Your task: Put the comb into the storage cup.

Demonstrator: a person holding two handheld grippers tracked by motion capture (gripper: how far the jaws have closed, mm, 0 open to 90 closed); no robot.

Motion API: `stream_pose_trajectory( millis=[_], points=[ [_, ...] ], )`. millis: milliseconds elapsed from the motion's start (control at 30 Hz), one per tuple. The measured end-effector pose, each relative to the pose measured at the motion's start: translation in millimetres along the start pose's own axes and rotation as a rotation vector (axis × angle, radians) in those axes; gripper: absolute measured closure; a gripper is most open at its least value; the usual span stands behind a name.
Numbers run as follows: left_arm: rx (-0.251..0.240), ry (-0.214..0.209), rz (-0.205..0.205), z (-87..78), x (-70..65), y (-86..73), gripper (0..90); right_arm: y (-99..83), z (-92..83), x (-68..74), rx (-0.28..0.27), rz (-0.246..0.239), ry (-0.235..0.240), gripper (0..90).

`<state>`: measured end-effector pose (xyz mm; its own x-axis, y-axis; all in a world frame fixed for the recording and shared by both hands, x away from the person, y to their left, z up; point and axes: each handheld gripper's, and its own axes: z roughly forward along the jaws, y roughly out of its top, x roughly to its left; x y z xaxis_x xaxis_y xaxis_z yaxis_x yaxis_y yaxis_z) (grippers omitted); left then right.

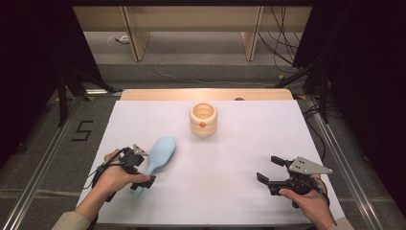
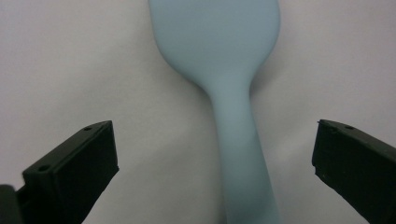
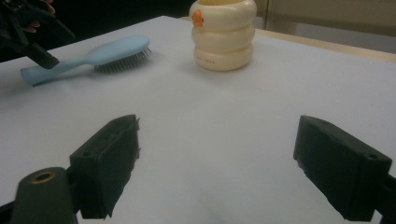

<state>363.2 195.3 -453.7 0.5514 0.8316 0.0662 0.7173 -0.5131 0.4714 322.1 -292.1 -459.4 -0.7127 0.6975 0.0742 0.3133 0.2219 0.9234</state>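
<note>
A light blue hairbrush (image 1: 162,151) lies bristles down on the white table (image 1: 230,158), left of the middle. My left gripper (image 1: 143,166) is open and straddles the brush's handle, one jaw on each side with a clear gap to it. In the left gripper view the handle (image 2: 238,154) runs up between the jaws of the left gripper (image 2: 215,154). My right gripper (image 1: 268,168) is open near the front right with nothing between its jaws. The right gripper view looks past the right gripper (image 3: 217,154) at the hairbrush (image 3: 107,51) and a cream ribbed pot (image 3: 223,35).
The cream ribbed pot (image 1: 203,120), marked with an orange spot, stands open-topped at the back centre of the table. A wooden strip (image 1: 206,94) edges the far side. Metal rails (image 1: 43,163) and dark curtains flank the table, and cables lie on the floor beyond.
</note>
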Motion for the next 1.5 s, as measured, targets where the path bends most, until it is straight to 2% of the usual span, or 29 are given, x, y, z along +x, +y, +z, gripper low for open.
stream_pose_trajectory(
  millis=[133,233,333,433,633,767,867,1233,1333,1433,1500],
  points=[
    [0.017,0.003,-0.021,4.0,-0.3,3.0,2.0,0.0,-0.3,-0.2,0.000,0.000,0.000,15.2],
    [0.029,-0.009,-0.038,7.7,-0.4,5.3,7.6,0.0,0.0,-0.1,0.001,0.001,0.001,15.2],
    [0.061,-0.034,-0.060,11.3,1.5,8.1,14.4,-0.1,0.2,0.0,0.001,0.000,0.000,15.2],
    [0.091,-0.032,-0.076,14.8,1.7,10.4,18.0,-0.2,0.4,-0.3,0.000,-0.001,-0.001,15.2],
    [0.146,-0.039,-0.069,20.2,2.6,15.0,26.4,-0.5,0.7,-0.3,0.002,-0.001,-0.001,15.2],
    [0.172,-0.045,-0.081,23.8,3.5,16.6,32.9,-0.4,0.3,-0.4,0.002,-0.001,-0.004,15.2],
    [0.182,-0.062,-0.093,26.3,3.5,17.8,38.5,-0.7,0.8,-0.3,0.008,0.001,-0.005,15.2],
    [0.214,-0.056,-0.108,27.2,3.2,23.7,50.2,-0.8,0.9,-0.3,0.009,0.002,-0.007,15.1],
    [0.231,-0.051,-0.092,27.0,1.5,25.7,53.7,-0.9,1.0,-0.1,0.012,0.003,-0.005,15.1],
    [0.240,-0.057,-0.094,27.1,-0.3,27.5,58.5,-0.9,1.0,-0.1,0.012,0.003,-0.005,15.1],
    [0.243,-0.060,-0.109,27.0,-1.1,28.2,63.4,-1.0,1.0,-0.2,0.013,0.003,-0.005,15.1]
  ],
)
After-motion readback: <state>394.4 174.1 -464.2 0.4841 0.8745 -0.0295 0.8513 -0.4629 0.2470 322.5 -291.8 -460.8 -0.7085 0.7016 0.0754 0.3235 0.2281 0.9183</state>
